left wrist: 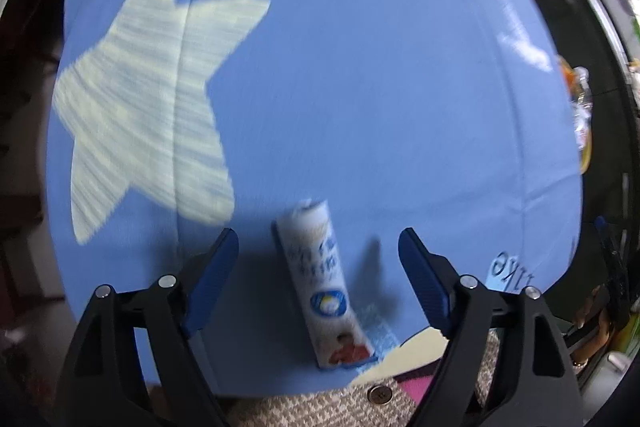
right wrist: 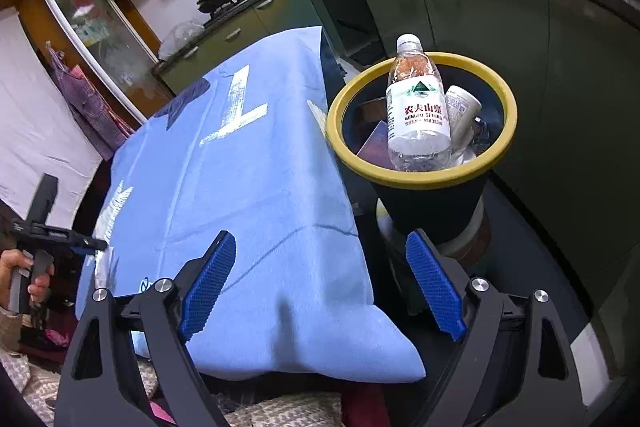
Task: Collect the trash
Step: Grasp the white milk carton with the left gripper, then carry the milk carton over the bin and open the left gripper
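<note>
A long white snack wrapper (left wrist: 324, 283) with blue and red print lies flat on the blue cloth (left wrist: 360, 87). My left gripper (left wrist: 318, 237) points straight down over it. It is open, with a blue pad on each side of the wrapper and neither touching it. My right gripper (right wrist: 320, 239) is open and holds nothing, hovering over the near right corner of the cloth (right wrist: 240, 167). Beyond it, to the right of the table, stands a dark bin with a yellow rim (right wrist: 420, 183). The bin holds a plastic water bottle (right wrist: 418, 115), a white cup (right wrist: 462, 111) and a purple card.
A pale star (left wrist: 148, 107) is printed on the cloth. Green kitchen cabinets (right wrist: 480, 15) curve behind the bin, with pots on the counter. A hand (right wrist: 20, 267) holds a gripper handle at the far left. A houndstooth garment with a button (left wrist: 378, 395) is below.
</note>
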`<state>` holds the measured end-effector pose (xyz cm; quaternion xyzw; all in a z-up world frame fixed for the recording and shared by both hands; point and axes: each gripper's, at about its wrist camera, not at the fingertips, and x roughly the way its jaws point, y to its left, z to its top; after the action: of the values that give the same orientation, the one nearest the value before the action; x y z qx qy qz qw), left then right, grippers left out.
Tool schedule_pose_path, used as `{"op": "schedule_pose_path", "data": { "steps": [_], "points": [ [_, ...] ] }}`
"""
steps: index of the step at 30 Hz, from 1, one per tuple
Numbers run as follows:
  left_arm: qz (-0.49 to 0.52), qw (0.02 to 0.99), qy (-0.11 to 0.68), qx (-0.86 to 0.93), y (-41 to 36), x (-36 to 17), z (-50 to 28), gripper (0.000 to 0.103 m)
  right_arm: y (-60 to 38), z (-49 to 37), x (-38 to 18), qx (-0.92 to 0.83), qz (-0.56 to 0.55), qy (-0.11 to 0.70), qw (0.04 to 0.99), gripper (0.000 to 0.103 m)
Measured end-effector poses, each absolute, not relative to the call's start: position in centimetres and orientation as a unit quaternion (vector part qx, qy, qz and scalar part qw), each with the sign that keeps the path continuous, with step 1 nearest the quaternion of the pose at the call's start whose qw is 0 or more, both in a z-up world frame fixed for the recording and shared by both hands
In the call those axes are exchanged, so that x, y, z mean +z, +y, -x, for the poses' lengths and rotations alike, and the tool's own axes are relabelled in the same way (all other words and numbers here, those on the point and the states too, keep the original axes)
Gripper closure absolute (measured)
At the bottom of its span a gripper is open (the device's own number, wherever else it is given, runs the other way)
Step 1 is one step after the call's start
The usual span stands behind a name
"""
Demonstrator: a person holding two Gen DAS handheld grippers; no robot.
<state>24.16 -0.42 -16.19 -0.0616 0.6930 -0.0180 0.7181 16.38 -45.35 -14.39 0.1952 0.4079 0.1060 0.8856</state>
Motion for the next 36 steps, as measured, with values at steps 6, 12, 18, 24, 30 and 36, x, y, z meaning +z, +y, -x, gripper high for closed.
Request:
{"op": "schedule_pose_path", "data": {
  "steps": [6, 12, 18, 24, 30, 36],
  "points": [
    [0.067, 0.692, 0.719, 0.0, -0.8, -17.2, -23.3, 0.051, -46.6, -15.5, -14.7, 0.11, -0.214, 0.395, 0.887, 0.016],
    [0.059, 0.682, 0.729, 0.002, -1.4, -17.4, -22.5, 0.078, -47.5, -15.1, -15.4, 0.111, -0.232, 0.389, 0.885, 0.016],
    [0.045, 0.689, 0.723, -0.003, -2.7, -17.2, -21.2, 0.086, -47.8, -14.8, -15.7, 0.115, -0.241, 0.382, 0.885, 0.016],
    [0.021, 0.741, 0.668, -0.061, -6.6, -12.3, -21.6, 0.086, -48.4, -14.2, -15.3, 0.107, -0.246, 0.372, 0.888, 0.016],
    [-0.01, 0.79, 0.595, -0.147, -13.3, -6.2, -24.5, 0.086, -49.9, -12.9, -14.4, 0.085, -0.252, 0.357, 0.895, 0.016],
    [-0.039, 0.798, 0.553, -0.237, -23.9, -3.5, -28.1, 0.086, -52.0, -11.5, -14.4, 0.061, -0.27, 0.344, 0.897, 0.016]
  ]
}}
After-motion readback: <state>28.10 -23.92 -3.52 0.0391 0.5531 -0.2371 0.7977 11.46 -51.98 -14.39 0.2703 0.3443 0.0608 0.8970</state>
